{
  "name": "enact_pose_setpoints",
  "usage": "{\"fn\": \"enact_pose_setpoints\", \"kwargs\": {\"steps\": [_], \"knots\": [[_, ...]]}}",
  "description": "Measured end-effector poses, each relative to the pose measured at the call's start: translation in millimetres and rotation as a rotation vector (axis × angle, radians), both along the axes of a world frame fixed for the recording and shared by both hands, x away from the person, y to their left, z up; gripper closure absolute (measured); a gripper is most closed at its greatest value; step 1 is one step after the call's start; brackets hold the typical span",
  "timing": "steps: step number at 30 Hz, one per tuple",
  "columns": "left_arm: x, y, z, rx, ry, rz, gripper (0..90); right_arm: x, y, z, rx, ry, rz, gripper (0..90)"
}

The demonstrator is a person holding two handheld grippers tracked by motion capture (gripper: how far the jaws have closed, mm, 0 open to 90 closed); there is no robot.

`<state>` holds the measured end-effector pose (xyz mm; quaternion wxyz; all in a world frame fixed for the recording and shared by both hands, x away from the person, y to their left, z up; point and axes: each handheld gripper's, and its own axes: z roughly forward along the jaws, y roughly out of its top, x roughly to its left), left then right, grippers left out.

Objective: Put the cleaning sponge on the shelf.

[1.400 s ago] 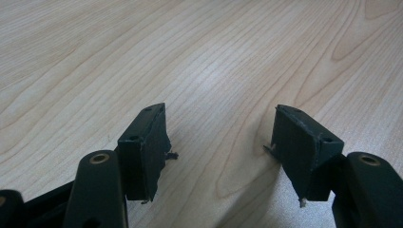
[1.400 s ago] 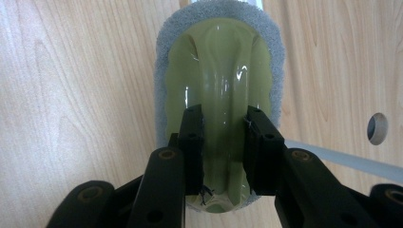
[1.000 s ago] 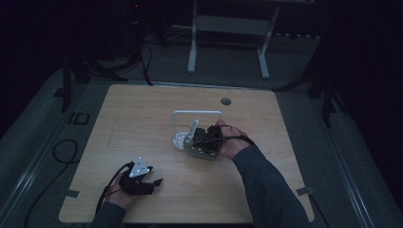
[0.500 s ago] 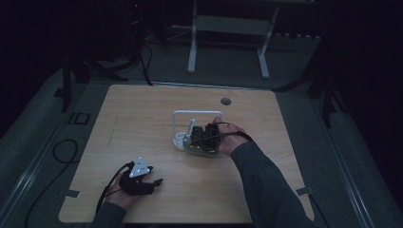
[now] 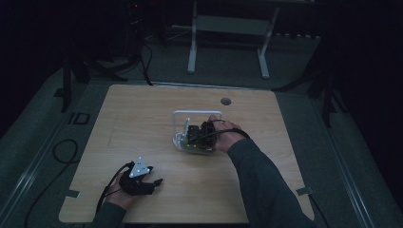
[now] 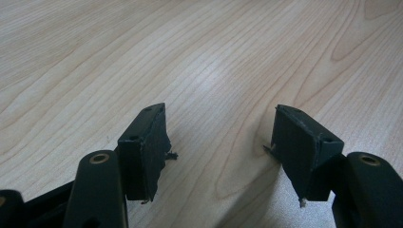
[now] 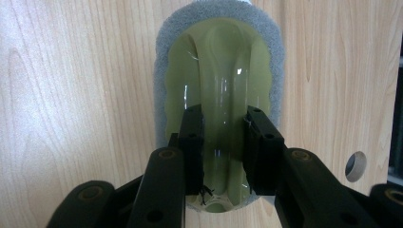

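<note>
The right hand-held gripper [image 7: 223, 147] is pinching the clear handle of a yellow-green scrubbing brush with a grey pad [image 7: 221, 71], near the worktop's [image 5: 142, 123] centre beside a white rack [image 5: 183, 124]. The left hand-held gripper [image 6: 221, 142] is resting spread near the front-left corner.

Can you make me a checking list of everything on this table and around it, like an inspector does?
surface: wooden table, bare wood with one round hole near the far edge.
job's things: green see-through scrubber with a grey pad rim; white frame mid-table.
clutter: nothing seen.
grippers: right tool shut on the scrubber's raised ridge, at the white frame; left tool open, nothing between its jaws, low over the near left of the table.
cables: black cable loops from the left tool; another cable lies on the floor at the left.
surroundings: dark room, grey floor, white stand behind the table.
</note>
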<state>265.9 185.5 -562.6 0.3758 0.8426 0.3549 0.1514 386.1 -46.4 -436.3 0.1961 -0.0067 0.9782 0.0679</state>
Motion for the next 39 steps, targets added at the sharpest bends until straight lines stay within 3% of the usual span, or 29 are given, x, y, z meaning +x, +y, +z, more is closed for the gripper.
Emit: {"fn": "enact_pose_setpoints", "kwargs": {"steps": [23, 39], "knots": [[0.2, -0.1, -0.1, 0.0, -0.001, -0.002, 37.2, 10.8, 9.8, -11.1, -0.022, 0.003, 0.024, 71.6], [0.4, -0.4, 0.0, 0.0, -0.001, -0.004, 37.2, 11.6, 17.2, -10.9, -0.041, -0.022, 0.05, 71.6]]}}
